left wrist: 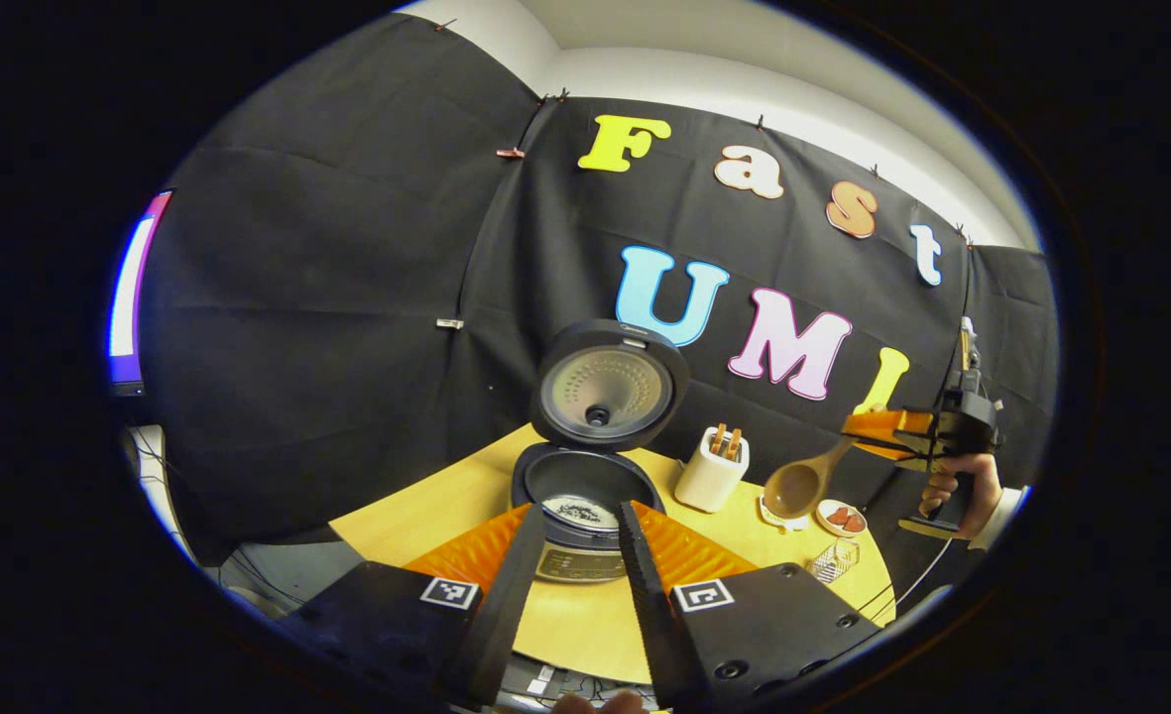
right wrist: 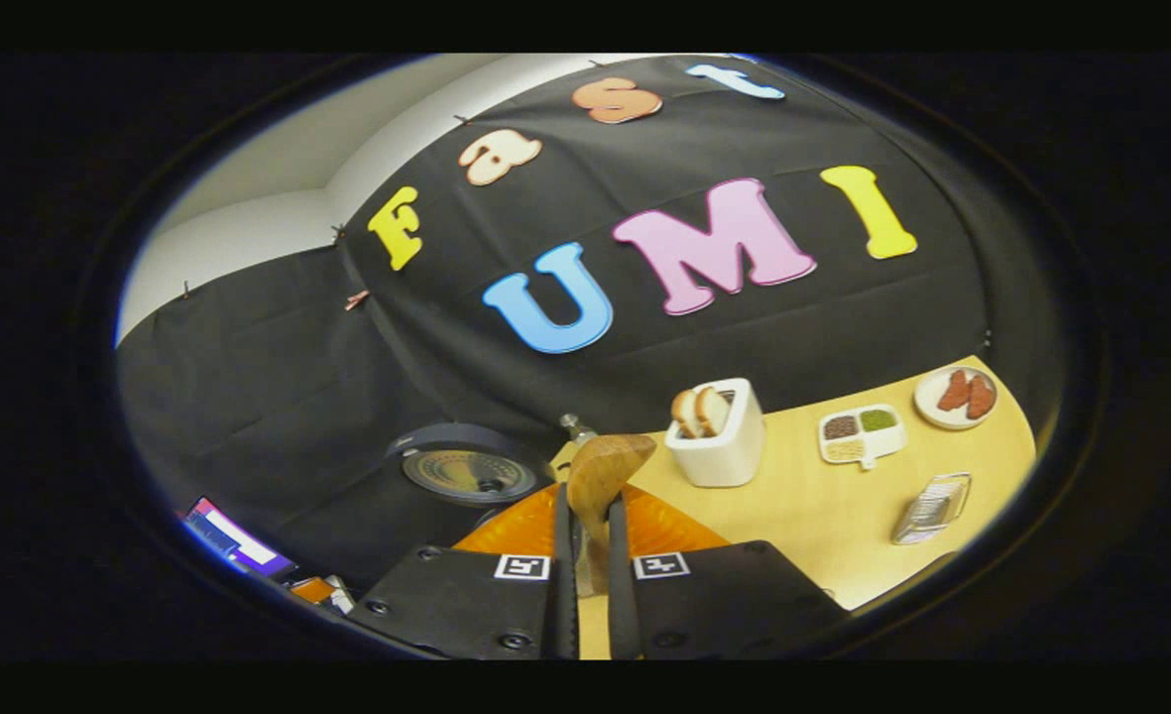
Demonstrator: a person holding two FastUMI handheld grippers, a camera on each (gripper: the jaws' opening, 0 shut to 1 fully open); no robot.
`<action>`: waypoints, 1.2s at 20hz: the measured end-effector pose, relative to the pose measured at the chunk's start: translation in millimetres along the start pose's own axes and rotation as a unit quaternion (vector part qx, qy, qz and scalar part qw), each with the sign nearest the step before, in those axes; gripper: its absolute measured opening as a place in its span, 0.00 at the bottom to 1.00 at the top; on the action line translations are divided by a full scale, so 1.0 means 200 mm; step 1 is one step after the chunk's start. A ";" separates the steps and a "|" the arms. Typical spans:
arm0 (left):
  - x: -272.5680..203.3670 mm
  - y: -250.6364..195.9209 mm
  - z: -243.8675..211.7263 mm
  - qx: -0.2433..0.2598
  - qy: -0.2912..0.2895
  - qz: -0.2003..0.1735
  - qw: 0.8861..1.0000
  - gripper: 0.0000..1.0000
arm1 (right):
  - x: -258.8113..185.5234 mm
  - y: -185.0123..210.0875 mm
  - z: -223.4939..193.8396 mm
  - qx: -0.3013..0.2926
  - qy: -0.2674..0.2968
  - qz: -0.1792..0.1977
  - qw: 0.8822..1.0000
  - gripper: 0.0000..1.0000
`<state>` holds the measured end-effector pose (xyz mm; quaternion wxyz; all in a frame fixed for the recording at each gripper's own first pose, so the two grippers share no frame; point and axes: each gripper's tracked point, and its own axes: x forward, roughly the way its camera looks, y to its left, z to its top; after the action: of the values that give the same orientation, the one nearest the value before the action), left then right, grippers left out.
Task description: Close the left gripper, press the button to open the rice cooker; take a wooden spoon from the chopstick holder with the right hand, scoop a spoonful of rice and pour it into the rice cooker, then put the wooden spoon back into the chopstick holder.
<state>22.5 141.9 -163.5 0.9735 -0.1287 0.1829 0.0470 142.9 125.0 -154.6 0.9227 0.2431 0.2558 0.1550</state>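
The rice cooker (left wrist: 585, 496) stands open on the yellow table (left wrist: 585, 625), its lid (left wrist: 608, 385) upright behind the pot. My left gripper (left wrist: 581, 526) hovers in front of the cooker with its fingers spread apart, holding nothing. My right gripper (right wrist: 585, 516) is clamped on the handle of the wooden spoon (right wrist: 607, 466), lifted off to the right of the cooker, beyond the white chopstick holder (left wrist: 711, 469). A sectioned dish of grains (right wrist: 860, 432) lies further right of that holder.
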 end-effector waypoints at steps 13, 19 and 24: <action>0.10 -0.48 -0.11 0.010 0.037 0.022 0.999 0.57 | -0.25 -1.26 0.18 0.072 -0.028 -0.132 0.988 0.11; 0.11 -0.65 -0.15 0.048 0.068 0.039 0.996 0.57 | -0.18 -1.69 0.08 0.073 -0.015 -0.183 0.980 0.11; 0.16 -0.71 -0.12 0.053 0.072 0.042 0.995 0.57 | -0.06 -1.77 -0.06 0.061 0.020 -0.183 0.981 0.12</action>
<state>62.5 -0.6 -164.1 0.9605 -0.0719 0.2598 0.0690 183.1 -170.6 -346.4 0.9136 0.2448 0.3236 -0.0276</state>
